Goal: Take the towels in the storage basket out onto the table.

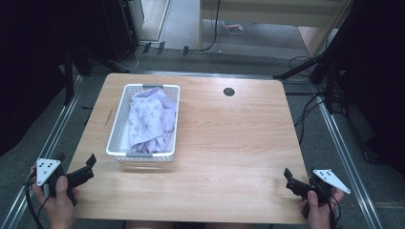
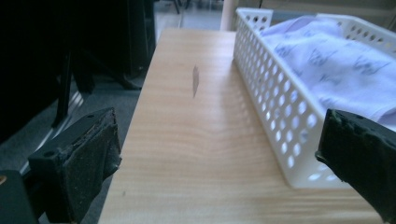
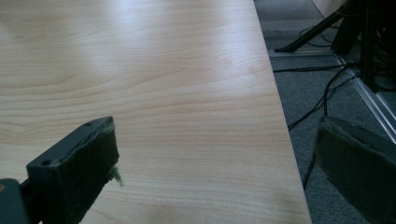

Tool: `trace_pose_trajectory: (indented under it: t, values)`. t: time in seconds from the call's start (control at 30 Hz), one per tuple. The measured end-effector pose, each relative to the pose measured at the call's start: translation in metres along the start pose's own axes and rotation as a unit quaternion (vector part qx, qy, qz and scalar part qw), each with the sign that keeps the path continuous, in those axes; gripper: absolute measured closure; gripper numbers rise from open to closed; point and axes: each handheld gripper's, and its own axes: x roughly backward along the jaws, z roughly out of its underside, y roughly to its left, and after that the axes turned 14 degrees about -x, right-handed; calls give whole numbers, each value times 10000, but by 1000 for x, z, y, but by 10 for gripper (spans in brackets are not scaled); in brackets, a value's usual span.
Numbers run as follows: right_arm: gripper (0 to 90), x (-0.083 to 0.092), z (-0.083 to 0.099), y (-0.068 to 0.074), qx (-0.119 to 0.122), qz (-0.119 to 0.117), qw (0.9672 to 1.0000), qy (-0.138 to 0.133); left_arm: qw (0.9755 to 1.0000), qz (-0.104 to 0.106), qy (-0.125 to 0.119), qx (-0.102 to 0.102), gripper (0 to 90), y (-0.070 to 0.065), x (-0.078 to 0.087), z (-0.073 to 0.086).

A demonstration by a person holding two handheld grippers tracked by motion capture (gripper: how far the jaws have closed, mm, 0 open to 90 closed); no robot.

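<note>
Cloth (image 1: 152,119) half hidden inside basket (image 1: 119,125); both grippers' jaws apart, empty.

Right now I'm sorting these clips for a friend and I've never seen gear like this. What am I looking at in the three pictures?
A person sits at a wooden table, with a two-jaw tool in each hand. The high view looks down from above: left hand-held gripper at the near left corner, right hand-held gripper at the near right. The other two pictures come from cameras riding on those tools, looking out between their black jaws. On the table stands a white perforated basket with a pale patterned cloth inside. Both sets of jaws are open and hold nothing.
</note>
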Motion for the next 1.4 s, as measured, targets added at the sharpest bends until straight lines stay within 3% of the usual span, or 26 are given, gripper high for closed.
trace_pose_trajectory:
  t: [0.3, 0.63, 0.87, 1.1, 1.2, 1.27, 1.3, 1.33, 1.4]
  values:
    - [6, 0, 0, 0, -12, -1, 10000, -2, 9997, 166, -104, 127, 1, -7, -4, -31]
    - [6, 0, 0, 0, -5, 1, 10000, -23, 9978, 637, 188, 21, 1, -18, -27, -60]
    - [6, 1, 0, -1, -21, -19, 10000, -46, 9939, 980, 487, -122, 1, -31, -48, -83]
    - [6, 0, 0, -1, -23, -19, 10000, -47, 9907, 1137, 697, -264, 1, -43, -63, -101]
    - [6, 1, 0, -1, -40, -16, 10000, -53, 9889, 1231, 808, -217, 1, -50, -74, -110]
    - [6, 1, 0, -1, -41, -19, 10000, -55, 9884, 1201, 888, -259, 1, -53, -78, -112]
    - [6, 1, 0, -1, -39, -19, 10000, -54, 9879, 1161, 990, -290, 1, -55, -81, -114]
    - [6, 1, 0, -1, -32, -25, 10000, -60, 9858, 1238, 1092, -313, 1, -60, -88, -118]
    - [6, 1, 0, -1, -34, -28, 10000, -60, 9850, 1261, 1135, -327, 1, -63, -91, -120]
